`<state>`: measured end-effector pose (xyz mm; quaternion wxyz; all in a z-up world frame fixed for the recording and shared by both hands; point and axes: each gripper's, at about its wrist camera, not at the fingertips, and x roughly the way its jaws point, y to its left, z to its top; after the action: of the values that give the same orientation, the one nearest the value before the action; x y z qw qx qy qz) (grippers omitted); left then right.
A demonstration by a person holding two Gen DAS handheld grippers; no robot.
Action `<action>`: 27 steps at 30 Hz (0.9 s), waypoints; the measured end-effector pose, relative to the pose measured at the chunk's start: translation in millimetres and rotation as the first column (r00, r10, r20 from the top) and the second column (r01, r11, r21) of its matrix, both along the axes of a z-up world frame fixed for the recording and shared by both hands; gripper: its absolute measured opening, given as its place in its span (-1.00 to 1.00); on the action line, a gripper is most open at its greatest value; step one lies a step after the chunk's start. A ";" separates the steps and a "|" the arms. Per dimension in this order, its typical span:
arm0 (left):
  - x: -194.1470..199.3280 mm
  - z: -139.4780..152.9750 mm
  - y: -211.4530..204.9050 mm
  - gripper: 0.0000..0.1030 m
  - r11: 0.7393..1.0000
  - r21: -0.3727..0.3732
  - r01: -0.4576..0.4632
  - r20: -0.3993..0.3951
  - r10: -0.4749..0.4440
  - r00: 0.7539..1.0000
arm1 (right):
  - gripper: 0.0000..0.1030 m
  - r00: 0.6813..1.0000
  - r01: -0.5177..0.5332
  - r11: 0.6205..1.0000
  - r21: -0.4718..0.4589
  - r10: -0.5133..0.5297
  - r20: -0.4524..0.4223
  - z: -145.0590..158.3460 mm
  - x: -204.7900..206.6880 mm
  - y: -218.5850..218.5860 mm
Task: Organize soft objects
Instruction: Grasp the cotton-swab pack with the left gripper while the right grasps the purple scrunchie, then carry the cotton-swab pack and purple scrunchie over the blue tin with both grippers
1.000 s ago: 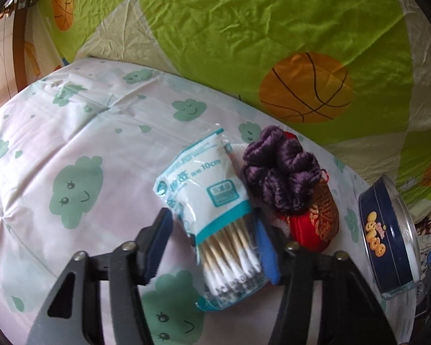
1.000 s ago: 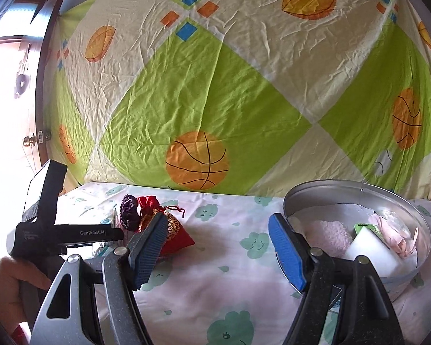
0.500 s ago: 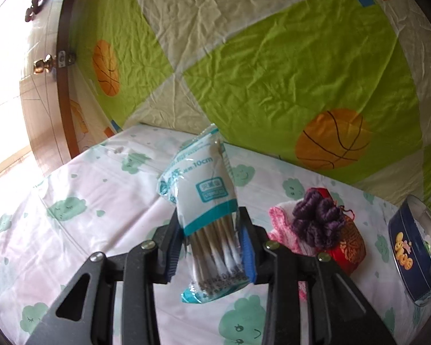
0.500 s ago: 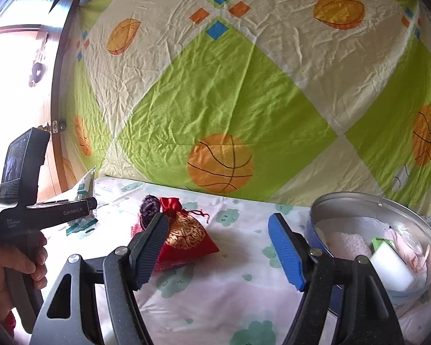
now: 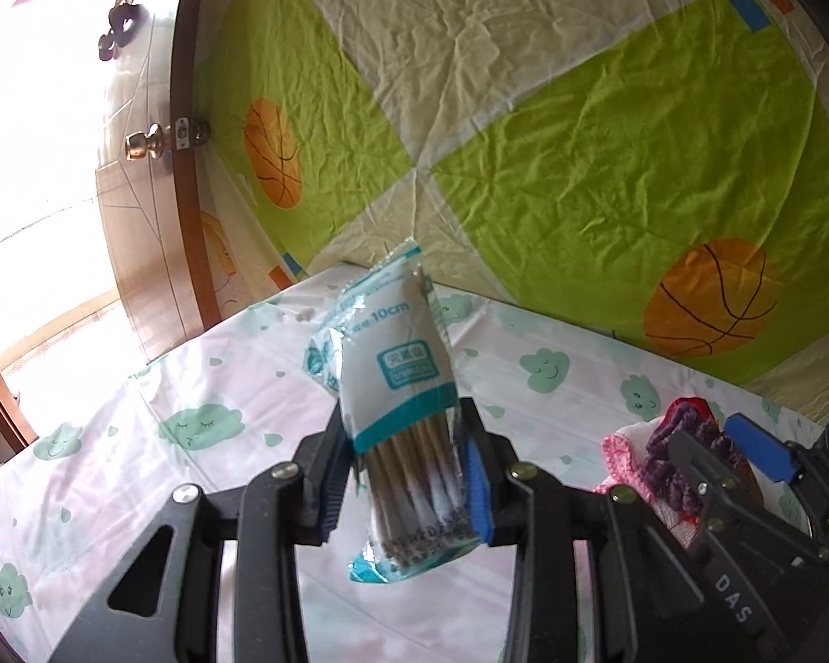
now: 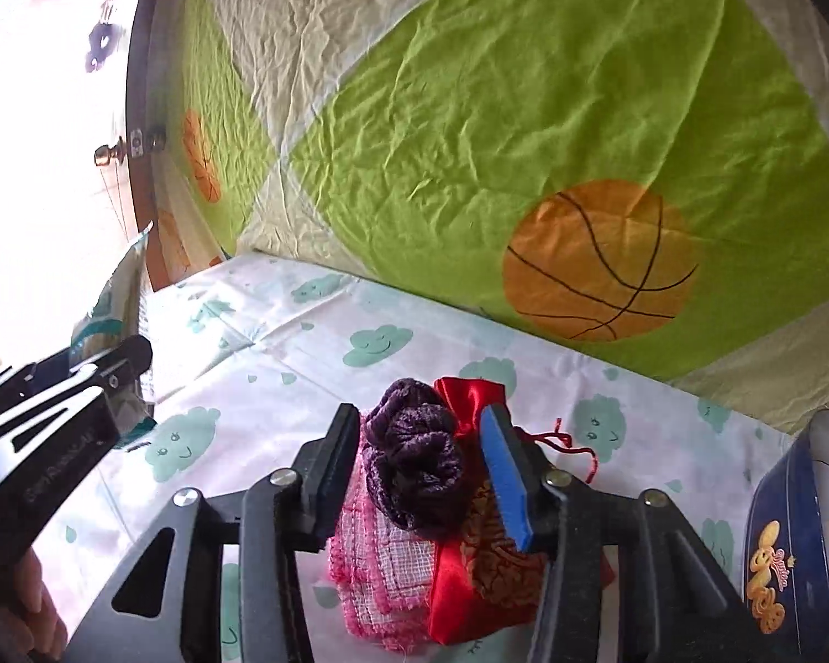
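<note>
My left gripper is shut on a plastic packet of cotton swabs, held upright above the cloud-print sheet. In the right wrist view that packet shows at the far left. My right gripper straddles a purple scrunchie with its jaws closing. The black pad sits against the scrunchie, and the blue pad stands a little off it. The scrunchie rests on a red satin pouch and a pink mesh cloth.
A blue round tin stands at the right edge of the sheet. A green and cream basketball quilt hangs behind the bed. A wooden door with a brass knob is at the left. A hand holds the left gripper.
The left gripper closed on the swab packet and lifted it off the sheet. The right gripper swung left from the tin to the pile and narrowed its jaws around the scrunchie.
</note>
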<state>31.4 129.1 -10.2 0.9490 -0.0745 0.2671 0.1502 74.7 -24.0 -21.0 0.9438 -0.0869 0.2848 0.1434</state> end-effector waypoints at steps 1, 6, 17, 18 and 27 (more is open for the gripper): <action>0.5 0.2 0.3 -0.32 1.000 0.001 -0.004 -0.001 0.004 1.000 | -0.40 1.000 -0.008 1.000 -0.018 0.008 -0.025 -5.1 4.8 3.9; 2.2 -2.0 2.7 -0.32 1.000 -0.019 -0.014 -0.016 0.013 1.000 | -0.56 0.999 -0.019 1.000 0.001 0.019 -0.026 -5.1 -0.1 0.5; -10.4 3.3 -28.0 -0.32 0.989 -0.019 0.148 0.072 -0.146 0.987 | -0.57 0.977 0.101 0.967 0.234 -0.141 0.161 40.0 -98.6 -93.3; -12.2 3.1 -32.9 -0.32 0.984 -0.025 0.176 0.079 -0.173 0.982 | -0.57 0.970 0.123 0.968 0.219 -0.164 0.180 38.5 -103.8 -98.5; -34.5 10.9 -73.5 -0.32 0.964 0.116 0.237 0.158 -0.254 0.954 | -0.57 0.918 0.277 0.944 0.179 -0.316 0.242 33.8 -126.2 -149.4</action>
<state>-3.1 55.6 0.7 0.9822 -0.0076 0.1843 0.0366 -51.6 -173.5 12.8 0.9881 0.0057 0.1539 0.0052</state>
